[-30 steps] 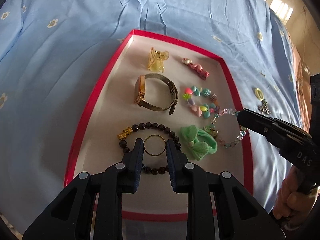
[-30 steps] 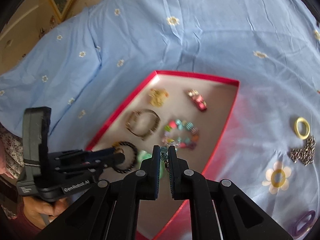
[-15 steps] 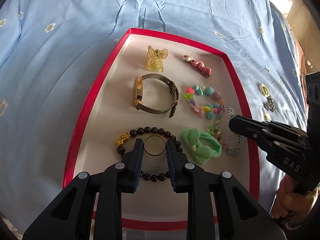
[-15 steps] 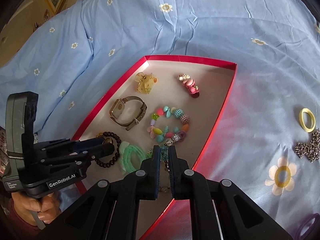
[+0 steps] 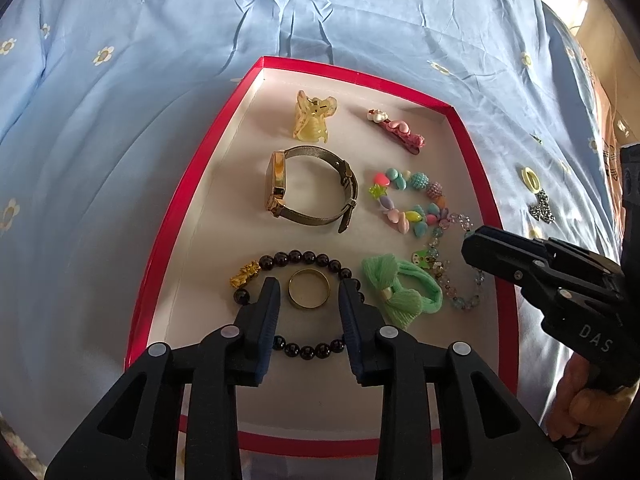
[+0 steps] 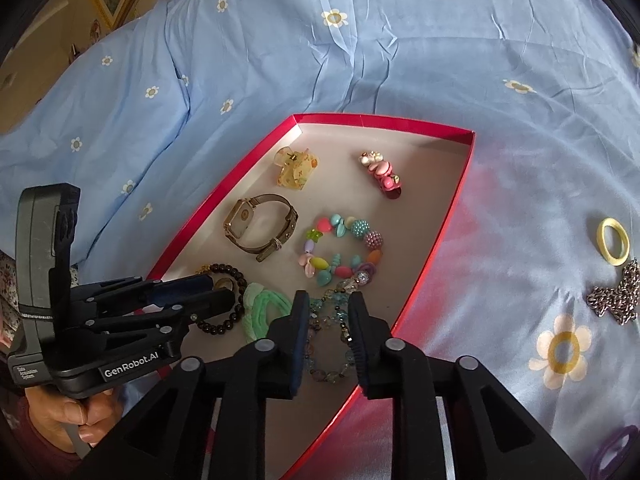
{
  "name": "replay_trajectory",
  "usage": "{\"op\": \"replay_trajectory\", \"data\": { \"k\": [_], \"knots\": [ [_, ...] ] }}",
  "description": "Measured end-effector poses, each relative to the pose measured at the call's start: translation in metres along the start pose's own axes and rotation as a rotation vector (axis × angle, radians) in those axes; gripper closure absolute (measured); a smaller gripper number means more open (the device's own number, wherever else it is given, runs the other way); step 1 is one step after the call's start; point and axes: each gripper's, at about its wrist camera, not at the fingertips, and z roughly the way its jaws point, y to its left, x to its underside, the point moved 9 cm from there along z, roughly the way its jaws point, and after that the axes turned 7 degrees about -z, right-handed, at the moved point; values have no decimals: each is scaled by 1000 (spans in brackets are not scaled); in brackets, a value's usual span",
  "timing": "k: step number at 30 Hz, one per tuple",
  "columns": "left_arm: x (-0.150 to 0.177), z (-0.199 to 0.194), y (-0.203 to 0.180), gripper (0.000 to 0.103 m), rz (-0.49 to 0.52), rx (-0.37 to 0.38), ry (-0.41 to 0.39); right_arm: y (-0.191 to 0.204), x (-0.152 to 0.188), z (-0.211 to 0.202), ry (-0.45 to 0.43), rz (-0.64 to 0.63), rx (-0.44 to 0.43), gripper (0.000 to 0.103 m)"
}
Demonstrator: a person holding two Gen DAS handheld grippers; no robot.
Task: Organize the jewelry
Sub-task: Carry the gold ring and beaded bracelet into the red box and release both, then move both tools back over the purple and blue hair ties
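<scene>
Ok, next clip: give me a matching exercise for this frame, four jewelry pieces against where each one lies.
Things:
1. gold ring
2. yellow claw clip
3. yellow hair tie
4. watch

Places:
A. on the blue sheet, outside the red tray
B. inside the black bead bracelet
C. far left corner of the tray
D. middle of the tray's left side

Pairs: 1-B, 2-C, 3-A, 4-D

Blue bedsheet (image 6: 400, 60) (flowered) bears red tray (image 6: 460, 208), chain (image 6: 616, 300).

Crystal bracelet (image 6: 329, 334) between parted right gripper (image 6: 329, 314) fingers (inside red tray (image 6: 436, 236))
</scene>
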Motion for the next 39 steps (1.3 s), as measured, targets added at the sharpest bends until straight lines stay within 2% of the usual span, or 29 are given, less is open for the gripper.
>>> {"op": "replay_trajectory", "data": {
  "k": [3, 9, 11, 14, 18, 20, 27, 39],
  "knots": [
    [1, -2, 0, 75, -1, 1, -2, -1, -2, -4, -10, 1, 8, 70],
    [1, -9, -2, 73, -5, 9, -16, -3, -3, -9, -20, 8, 11, 70],
    [1, -14, -3, 71, -10, 13, -22, -2, -3, -12, -25, 8, 9, 70],
    [1, -21, -6, 60, -23, 30, -33, -3, -1, -22, -39, 15, 7, 68],
    [6, -31, -15, 59, -26, 56, -40, -10, 4, -43, -71, 34, 14, 59],
    [11, -35, -23, 57, -18, 69, -39, -15, 8, -54, -84, 49, 17, 56],
    [21, -43, -58, 54, 28, 117, -33, -45, 32, -93, -111, 103, 70, 55],
    [37, -47, -134, 51, 139, 201, -9, -114, 89, -170, -162, 237, 213, 52]
  ]
}}
